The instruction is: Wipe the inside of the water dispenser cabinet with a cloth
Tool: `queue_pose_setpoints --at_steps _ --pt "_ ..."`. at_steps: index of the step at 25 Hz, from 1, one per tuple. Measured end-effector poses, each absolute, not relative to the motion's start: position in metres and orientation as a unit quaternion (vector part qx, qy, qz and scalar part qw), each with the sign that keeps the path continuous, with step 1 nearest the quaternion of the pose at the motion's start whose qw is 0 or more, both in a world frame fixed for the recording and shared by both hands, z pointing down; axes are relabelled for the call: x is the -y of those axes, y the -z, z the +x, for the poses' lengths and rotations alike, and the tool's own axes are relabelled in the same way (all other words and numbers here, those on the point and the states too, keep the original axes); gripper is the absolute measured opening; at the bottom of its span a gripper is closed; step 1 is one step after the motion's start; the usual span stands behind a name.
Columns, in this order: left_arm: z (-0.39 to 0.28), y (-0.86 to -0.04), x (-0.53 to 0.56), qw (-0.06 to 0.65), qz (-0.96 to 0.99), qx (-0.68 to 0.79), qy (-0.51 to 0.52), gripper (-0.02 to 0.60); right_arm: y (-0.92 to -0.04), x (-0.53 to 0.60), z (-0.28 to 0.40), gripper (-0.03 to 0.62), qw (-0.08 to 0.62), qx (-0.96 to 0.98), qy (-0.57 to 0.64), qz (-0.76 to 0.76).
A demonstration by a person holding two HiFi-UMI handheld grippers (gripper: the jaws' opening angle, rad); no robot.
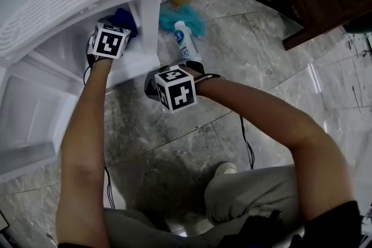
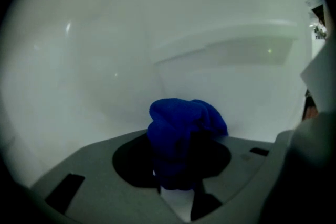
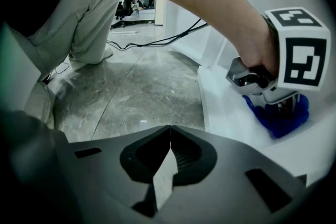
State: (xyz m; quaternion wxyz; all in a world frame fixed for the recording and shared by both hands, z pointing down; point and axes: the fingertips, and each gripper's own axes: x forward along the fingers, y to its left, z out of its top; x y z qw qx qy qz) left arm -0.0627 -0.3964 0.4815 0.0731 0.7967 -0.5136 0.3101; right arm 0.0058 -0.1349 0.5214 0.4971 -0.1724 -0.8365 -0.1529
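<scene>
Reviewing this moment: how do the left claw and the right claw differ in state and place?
The left claw is clamped on the cloth; the right claw is shut on nothing. The left claw is inside the white cabinet; the right claw hangs outside it, over the floor. Both carry a marker cube.

Grey marble floor (image 1: 174, 142) bears a bottle (image 1: 185, 43) and teal cloth (image 1: 166, 19).
</scene>
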Motion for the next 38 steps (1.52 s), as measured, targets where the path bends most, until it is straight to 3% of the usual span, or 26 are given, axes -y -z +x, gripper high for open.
queue_pose_setpoints --at_steps 4,11,14,38 --pt "-0.056 -0.417 0.380 0.024 0.814 0.528 -0.240 0.141 -0.518 0.130 0.002 -0.002 0.506 0.818 0.192 -0.195" --pt "-0.052 -0.302 0.346 -0.009 0.826 0.564 0.000 0.141 -0.510 0.111 -0.024 -0.002 0.512 0.783 0.256 -0.242" --pt "-0.046 -0.262 0.346 -0.025 0.821 0.567 0.057 0.141 -0.508 0.094 -0.031 -0.002 0.505 0.775 0.274 -0.262" --pt "-0.070 -0.255 0.392 -0.024 0.757 0.648 0.079 0.135 -0.534 0.100 0.042 -0.002 0.549 0.739 0.272 -0.280"
